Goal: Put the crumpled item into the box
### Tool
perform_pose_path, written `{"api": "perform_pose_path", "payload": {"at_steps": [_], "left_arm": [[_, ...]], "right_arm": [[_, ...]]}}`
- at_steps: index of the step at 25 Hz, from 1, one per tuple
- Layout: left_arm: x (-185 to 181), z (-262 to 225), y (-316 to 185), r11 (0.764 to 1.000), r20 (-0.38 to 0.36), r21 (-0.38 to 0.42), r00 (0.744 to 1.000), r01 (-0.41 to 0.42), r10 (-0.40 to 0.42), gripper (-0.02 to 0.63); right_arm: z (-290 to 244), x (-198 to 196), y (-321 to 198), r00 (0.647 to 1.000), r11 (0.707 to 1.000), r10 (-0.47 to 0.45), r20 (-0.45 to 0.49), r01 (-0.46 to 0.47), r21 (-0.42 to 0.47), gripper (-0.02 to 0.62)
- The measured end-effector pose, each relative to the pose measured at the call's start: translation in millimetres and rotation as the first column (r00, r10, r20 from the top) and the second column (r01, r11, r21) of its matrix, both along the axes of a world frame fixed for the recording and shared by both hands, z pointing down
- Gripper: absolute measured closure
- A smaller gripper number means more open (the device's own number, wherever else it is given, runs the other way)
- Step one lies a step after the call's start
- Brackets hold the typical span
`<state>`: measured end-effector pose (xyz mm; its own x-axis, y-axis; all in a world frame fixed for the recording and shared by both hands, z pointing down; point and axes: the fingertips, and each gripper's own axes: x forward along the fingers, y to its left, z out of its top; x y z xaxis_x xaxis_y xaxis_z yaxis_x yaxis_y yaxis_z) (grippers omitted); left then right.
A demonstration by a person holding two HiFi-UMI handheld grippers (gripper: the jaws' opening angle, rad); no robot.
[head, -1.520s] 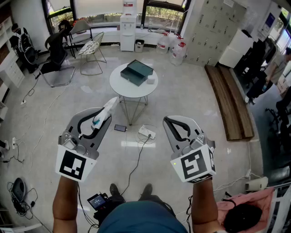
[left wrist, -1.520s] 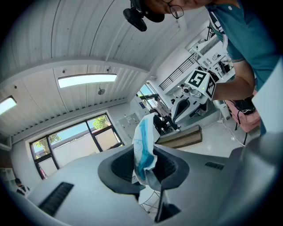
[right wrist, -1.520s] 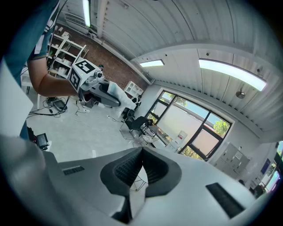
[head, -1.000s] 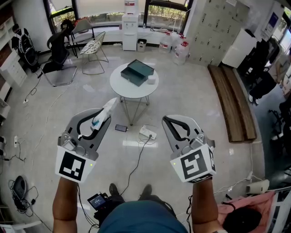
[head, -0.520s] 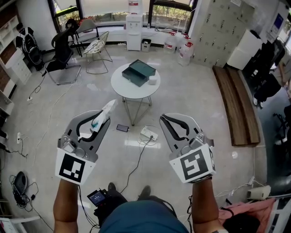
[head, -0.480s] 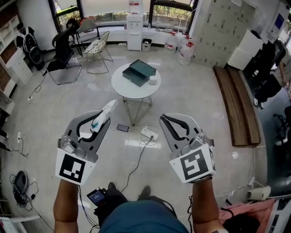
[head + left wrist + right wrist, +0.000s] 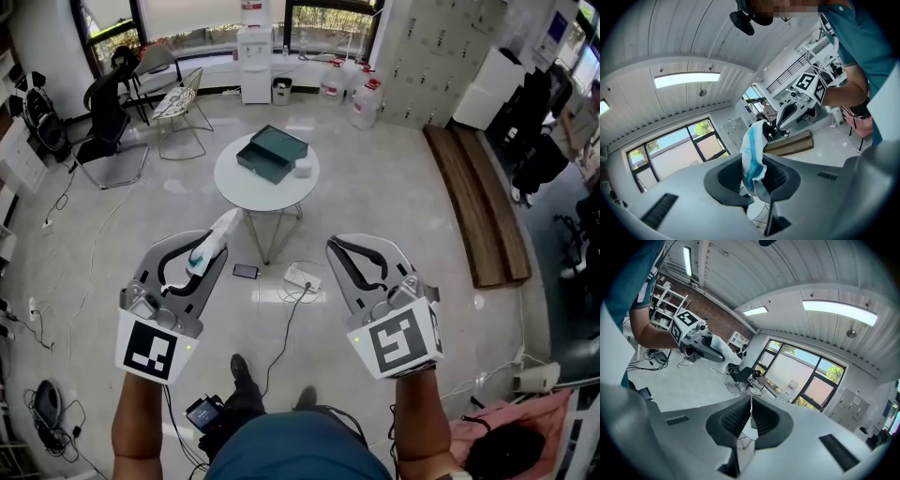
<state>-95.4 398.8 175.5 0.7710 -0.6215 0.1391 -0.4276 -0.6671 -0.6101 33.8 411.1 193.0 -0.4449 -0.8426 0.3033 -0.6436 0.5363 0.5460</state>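
Note:
My left gripper (image 7: 208,251) is shut on the crumpled item (image 7: 217,232), a white wrapper with blue print that sticks out past the fingertips. In the left gripper view the crumpled item (image 7: 752,157) stands pinched between the dark pads of the gripper (image 7: 757,180). My right gripper (image 7: 336,251) is shut with nothing in it; its pads meet in the right gripper view (image 7: 750,411). The box (image 7: 272,152), dark green with its lid on, lies on a round white table (image 7: 253,183) well ahead of both grippers, which hang at chest height above the floor.
A small white object (image 7: 302,170) sits beside the box. On the floor under the grippers lie a phone (image 7: 246,272), a power strip (image 7: 300,277) and cables. Chairs (image 7: 178,103) stand at the back left, a wooden bench (image 7: 473,211) at the right.
The head view has shifted, so the table and box sit slightly further left. Both grippers keep their pose, and the left one still holds the item.

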Motion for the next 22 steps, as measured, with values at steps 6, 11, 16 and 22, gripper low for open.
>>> {"api": "perform_pose_path", "payload": {"at_steps": [6,11,16,22], "left_arm": [[-41,-5,-73,0.997,-0.011,-0.007,0.997,-0.080,0.080,0.509],[-71,-7,-124,0.992,-0.020,-0.005,0.992,-0.126,0.126,0.509],[-96,1,-153,0.988,-0.027,0.004,0.987,-0.156,0.156,0.509],[-130,-8,-188,0.987,-0.047,-0.004,0.986,-0.163,0.162,0.509]], "right_arm": [[-6,-45,-65,0.997,0.997,0.072,0.003,-0.072,-0.006,0.555],[-9,-75,-112,0.993,0.993,0.120,-0.004,-0.120,0.000,0.555],[-1,-99,-136,0.988,0.988,0.152,-0.009,-0.152,0.010,0.555],[-13,-133,-173,0.988,0.988,0.155,-0.024,-0.155,0.006,0.555]]}}
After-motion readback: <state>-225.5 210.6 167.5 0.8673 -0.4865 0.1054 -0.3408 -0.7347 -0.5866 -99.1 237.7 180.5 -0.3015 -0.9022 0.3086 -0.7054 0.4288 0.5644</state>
